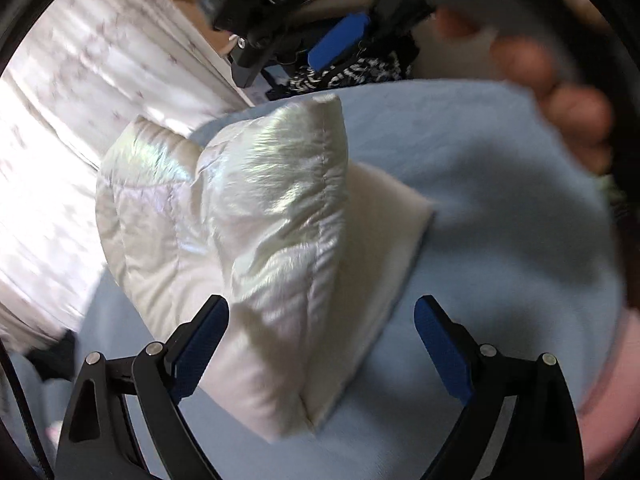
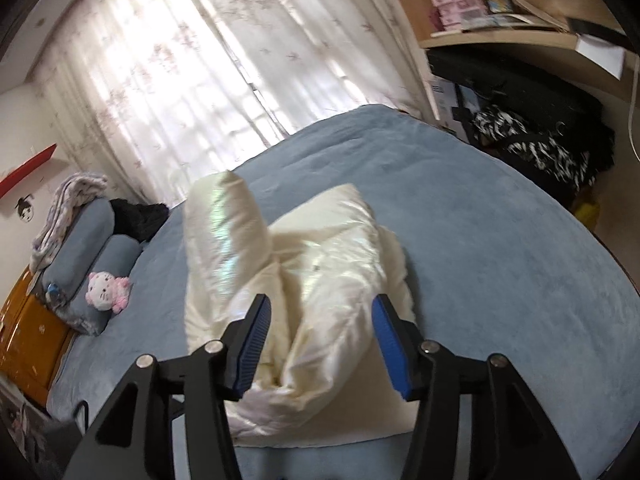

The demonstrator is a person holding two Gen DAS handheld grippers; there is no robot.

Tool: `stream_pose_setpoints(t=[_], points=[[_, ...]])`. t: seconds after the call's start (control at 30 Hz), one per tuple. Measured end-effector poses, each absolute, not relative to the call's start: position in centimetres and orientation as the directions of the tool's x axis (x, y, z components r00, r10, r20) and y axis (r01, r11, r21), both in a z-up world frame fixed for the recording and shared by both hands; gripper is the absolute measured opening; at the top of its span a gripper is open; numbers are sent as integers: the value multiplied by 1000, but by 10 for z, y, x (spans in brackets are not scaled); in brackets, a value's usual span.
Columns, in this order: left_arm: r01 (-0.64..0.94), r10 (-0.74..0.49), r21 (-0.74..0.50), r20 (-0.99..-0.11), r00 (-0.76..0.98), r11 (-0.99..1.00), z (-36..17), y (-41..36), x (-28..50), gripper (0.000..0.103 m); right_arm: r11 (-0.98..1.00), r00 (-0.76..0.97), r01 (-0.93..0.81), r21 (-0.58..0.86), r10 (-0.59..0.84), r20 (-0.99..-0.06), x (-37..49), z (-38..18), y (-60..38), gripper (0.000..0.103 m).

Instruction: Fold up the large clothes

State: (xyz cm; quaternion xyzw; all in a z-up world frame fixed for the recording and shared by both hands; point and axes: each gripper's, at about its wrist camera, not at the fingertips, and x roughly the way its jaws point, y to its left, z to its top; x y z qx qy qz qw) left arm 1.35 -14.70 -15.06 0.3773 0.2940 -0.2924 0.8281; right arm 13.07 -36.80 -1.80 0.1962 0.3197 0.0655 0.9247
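A shiny cream puffer jacket (image 1: 248, 208) (image 2: 320, 264) lies bunched in a folded heap on the light blue bedspread (image 1: 480, 220) (image 2: 480, 240). One padded part stands up at its left in the right wrist view. My left gripper (image 1: 322, 304) hovers over the near end of the jacket, jaws wide open, pads clear of the fabric. My right gripper (image 2: 320, 300) is also open, above the jacket's near edge with nothing pinched. In the left wrist view the right gripper (image 1: 340, 40) shows at the top, blurred, with a person's hand (image 1: 560, 100) on it.
Sheer curtains (image 2: 180, 80) hang behind the bed. Blue pillows (image 2: 84, 240), a pink and white plush toy (image 2: 106, 290) and a black garment (image 2: 138, 216) lie at the left. A wooden desk (image 2: 520, 36) and black-and-white patterned clothes (image 2: 540, 148) stand at the right.
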Motion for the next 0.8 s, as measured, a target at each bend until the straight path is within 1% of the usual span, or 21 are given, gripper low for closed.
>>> stream_pose_setpoints(t=[0.03, 0.1, 0.17, 0.23, 0.3, 0.37, 0.4, 0.5, 0.57, 0.63, 0.67, 0.7, 0.73, 0.8], points=[[719, -282, 412, -721, 633, 560, -139, -135, 19, 93, 918, 784, -8, 397, 252, -567, 133, -15, -365, 65], [726, -310, 343, -736, 602, 596, -118, -112, 29, 93, 924, 776, -34, 381, 264, -573, 137, -12, -357, 67], [709, -321, 296, -736, 596, 640, -96, -95, 43, 93, 928, 762, -63, 366, 282, -583, 144, -10, -350, 67], [661, -314, 266, -717, 623, 702, -77, -69, 81, 93, 929, 743, -98, 358, 308, -595, 154, -12, -342, 67], [597, -287, 254, -693, 661, 761, -71, -57, 111, 93, 926, 718, -126, 357, 333, -611, 167, -15, -334, 67], [535, -268, 218, -678, 685, 816, -63, -39, 144, 93, 915, 685, -146, 377, 368, -628, 182, -20, -329, 67], [492, -260, 180, -670, 696, 852, -60, -28, 166, 92, 907, 668, -154, 392, 388, -635, 189, -23, -328, 67], [401, -255, 76, -662, 705, 913, -62, -1, 218, 87, 890, 625, -180, 419, 432, -650, 205, -34, -322, 67], [355, -247, 31, -664, 706, 934, -71, 5, 250, 86, 888, 600, -203, 414, 446, -664, 213, -42, -317, 67], [324, -239, 1, -674, 699, 946, -89, -1, 275, 81, 884, 584, -241, 401, 462, -668, 217, -49, -312, 67], [318, -241, -14, -682, 690, 948, -101, -5, 283, 76, 885, 585, -253, 391, 462, -666, 217, -52, -311, 66], [313, -253, -41, -692, 676, 949, -109, -9, 296, 73, 888, 589, -261, 379, 457, -667, 217, -56, -310, 54], [309, -267, -67, -693, 669, 949, -120, -15, 301, 73, 890, 586, -262, 373, 454, -672, 217, -58, -309, 39], [298, -288, -108, -686, 668, 948, -129, -29, 307, 73, 897, 603, -238, 373, 438, -667, 214, -67, -315, 37]])
